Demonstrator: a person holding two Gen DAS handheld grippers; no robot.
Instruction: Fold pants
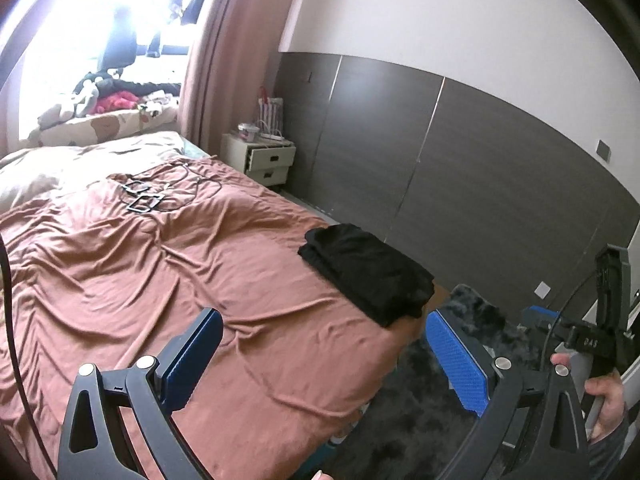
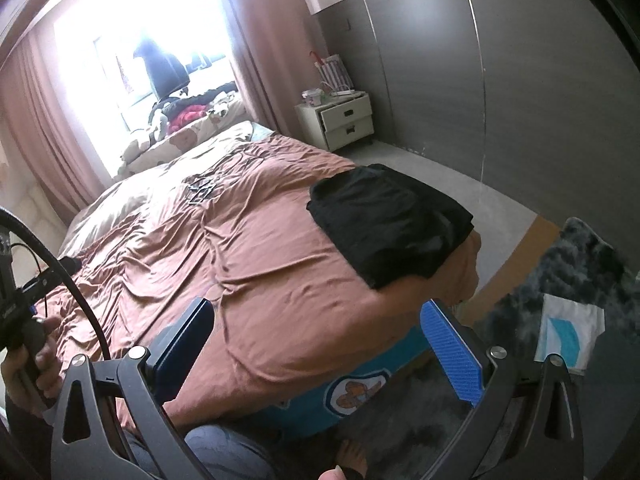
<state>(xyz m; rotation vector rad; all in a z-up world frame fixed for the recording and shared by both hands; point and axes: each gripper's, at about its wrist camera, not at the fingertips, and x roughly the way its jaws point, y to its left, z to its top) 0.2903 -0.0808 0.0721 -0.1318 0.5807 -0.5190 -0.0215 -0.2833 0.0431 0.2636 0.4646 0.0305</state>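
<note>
Black pants (image 1: 366, 274) lie folded in a compact stack on the brown bedspread (image 1: 160, 264), at the bed's right edge near its foot corner; in the right wrist view the stack (image 2: 390, 222) sits right on that edge, one end slightly overhanging the corner; nothing touches them.

Left gripper (image 1: 324, 364) released, blue pads wide apart, holding nothing; it hangs above the foot edge of the bed, w/ the pants ahead & betw. the fingers in view but well apart. Right gripper (image 2: 320, 352) likewise released, fingers spread & empty, over the foot corner, pants ahead of it.

Right hand (image 1: 600, 400) grips its handle at the far right of the left wrist view; left hand (image 2: 30, 364) shows at the left edge of the right wrist view.

Elsewhere: black cables w/ two square frames (image 1: 144, 196) on the bedspread toward the head end; white nightstand (image 1: 266, 162) w/ two drawers beside the bed, against the gray panelled wall (image 1: 460, 160); pink curtain (image 1: 224, 48) by the bright window; dark shaggy rug (image 2: 592, 264) on the floor past the foot corner, w/ a white & blue sheet (image 2: 568, 334) on it.
</note>
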